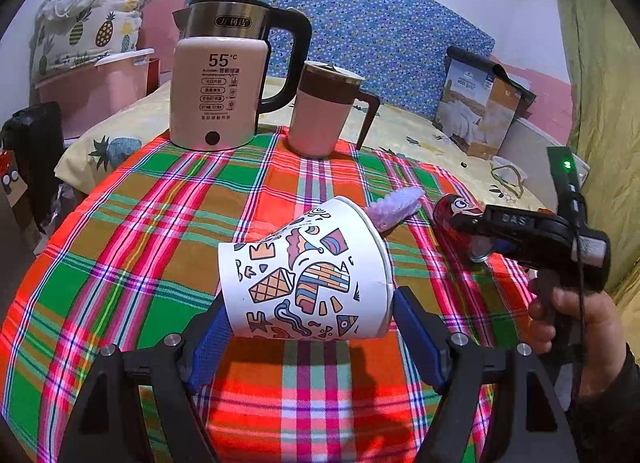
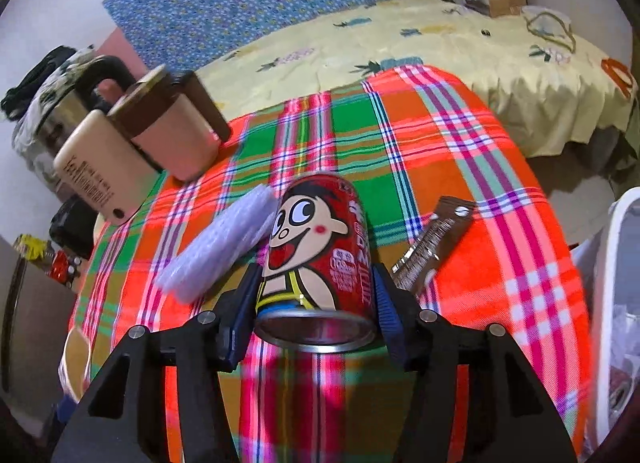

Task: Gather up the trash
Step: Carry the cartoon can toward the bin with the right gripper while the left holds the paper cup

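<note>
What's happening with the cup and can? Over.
Left gripper clamped on paper cup. Right gripper around red can, pads touching. Purple cloth and brown wrapper beside can.

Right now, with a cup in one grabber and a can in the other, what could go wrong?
1. The paper cup lies sideways between the left gripper's jaws; a hard squeeze could crush it.
2. The red can is round and smooth, so it might slip from the right gripper.
3. The purple fuzzy thing and brown wrapper lie right beside the can and could get knocked off the table.
</note>
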The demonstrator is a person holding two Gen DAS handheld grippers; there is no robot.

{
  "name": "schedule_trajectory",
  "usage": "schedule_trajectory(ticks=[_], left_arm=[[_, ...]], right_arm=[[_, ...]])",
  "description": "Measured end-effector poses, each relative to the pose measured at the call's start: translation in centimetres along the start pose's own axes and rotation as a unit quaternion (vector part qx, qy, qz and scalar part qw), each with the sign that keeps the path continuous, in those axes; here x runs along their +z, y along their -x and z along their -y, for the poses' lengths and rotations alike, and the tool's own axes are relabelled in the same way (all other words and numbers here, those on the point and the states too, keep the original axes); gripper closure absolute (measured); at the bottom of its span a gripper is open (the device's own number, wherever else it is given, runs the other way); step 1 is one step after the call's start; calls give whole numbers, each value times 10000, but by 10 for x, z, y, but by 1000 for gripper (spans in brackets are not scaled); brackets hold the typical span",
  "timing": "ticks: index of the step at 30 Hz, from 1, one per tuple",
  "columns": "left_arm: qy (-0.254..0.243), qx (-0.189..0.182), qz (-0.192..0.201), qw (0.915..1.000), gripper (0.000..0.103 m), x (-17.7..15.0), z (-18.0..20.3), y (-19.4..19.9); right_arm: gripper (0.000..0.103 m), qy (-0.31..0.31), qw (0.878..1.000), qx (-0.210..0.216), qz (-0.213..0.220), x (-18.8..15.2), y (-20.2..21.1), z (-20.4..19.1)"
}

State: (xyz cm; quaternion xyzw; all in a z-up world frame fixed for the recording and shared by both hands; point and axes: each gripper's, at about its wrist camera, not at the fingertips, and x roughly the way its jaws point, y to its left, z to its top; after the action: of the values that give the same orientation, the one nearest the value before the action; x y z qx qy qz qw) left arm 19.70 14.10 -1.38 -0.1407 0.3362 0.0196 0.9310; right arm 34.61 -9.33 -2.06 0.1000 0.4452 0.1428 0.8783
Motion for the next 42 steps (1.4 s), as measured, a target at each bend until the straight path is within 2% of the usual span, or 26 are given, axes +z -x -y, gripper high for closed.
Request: schedule_trajectory(ticks=[6,13,21,31,42], left_arm=[[-77,18,-58,10000,25,-10,10,11],[-173,-31,-162,9997,25,-26,26,23],[-387,-135,-198,9990,25,-37,49,39],[-688,-330,-237,9968,25,-47,85,53],[-984,-550,-296,9932,25,-51,127,55]], right_arm=[[49,173,9995,247,88,-15,25,5],[49,406,9985,356,62,-39,45,8],[49,575,9972,409,257,-64,78,17],[49,470,9971,440,404,-82,103,38],[49,242,9974,376,566,-87,118,63]])
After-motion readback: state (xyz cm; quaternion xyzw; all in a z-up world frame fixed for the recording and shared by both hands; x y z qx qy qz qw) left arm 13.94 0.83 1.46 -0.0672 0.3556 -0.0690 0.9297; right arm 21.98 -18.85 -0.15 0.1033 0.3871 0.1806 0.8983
